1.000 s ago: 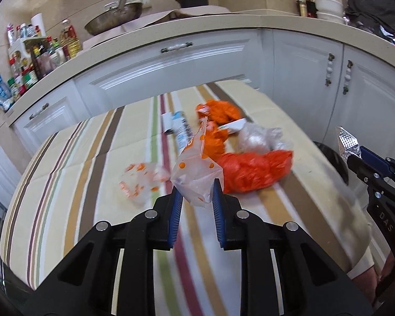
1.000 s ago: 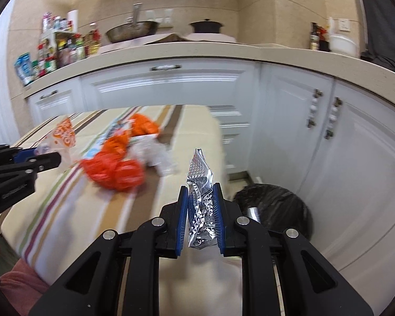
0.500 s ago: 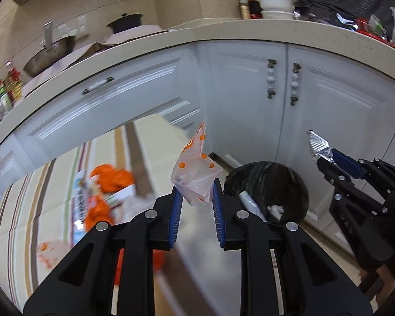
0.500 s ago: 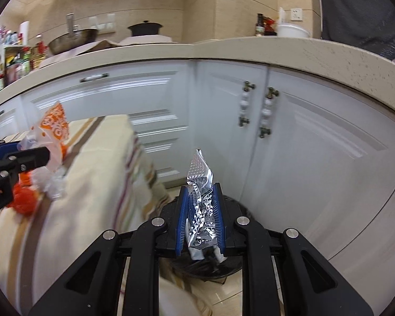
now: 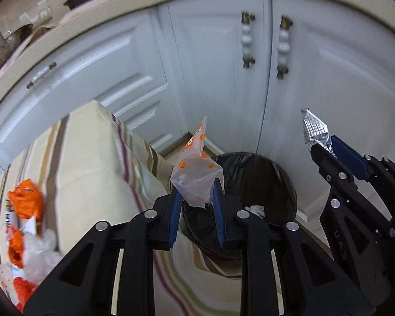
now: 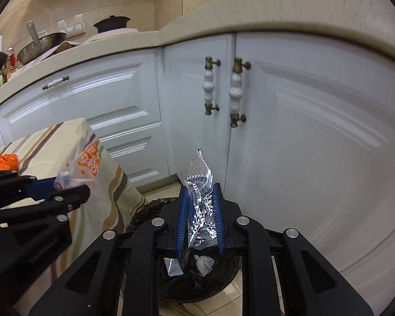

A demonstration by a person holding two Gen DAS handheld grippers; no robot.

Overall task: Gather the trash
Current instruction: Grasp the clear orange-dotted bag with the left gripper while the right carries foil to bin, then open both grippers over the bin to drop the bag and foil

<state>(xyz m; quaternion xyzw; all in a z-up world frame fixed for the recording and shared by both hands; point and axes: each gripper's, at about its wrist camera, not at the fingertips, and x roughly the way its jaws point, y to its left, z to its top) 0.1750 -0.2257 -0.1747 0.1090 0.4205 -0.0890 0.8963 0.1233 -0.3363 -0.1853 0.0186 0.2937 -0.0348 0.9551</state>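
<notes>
My left gripper is shut on a clear plastic bag with orange dots, held just above the near rim of a black-lined trash bin on the floor. My right gripper is shut on a crumpled silver foil wrapper, which stands upright over the same bin. In the left wrist view the right gripper with its foil hangs to the right of the bin. The right wrist view has the left gripper and its bag at the left. White crumpled scraps lie inside the bin.
The table with a striped cloth stands left of the bin, with orange and clear bags on it. White cabinet doors with ceramic handles rise right behind the bin. The counter above carries a pan and a pot.
Both grippers have swung from over the table to the right and downward, bringing the bin from the edge of view to directly below them. Each keeps its hold on its piece of trash.
</notes>
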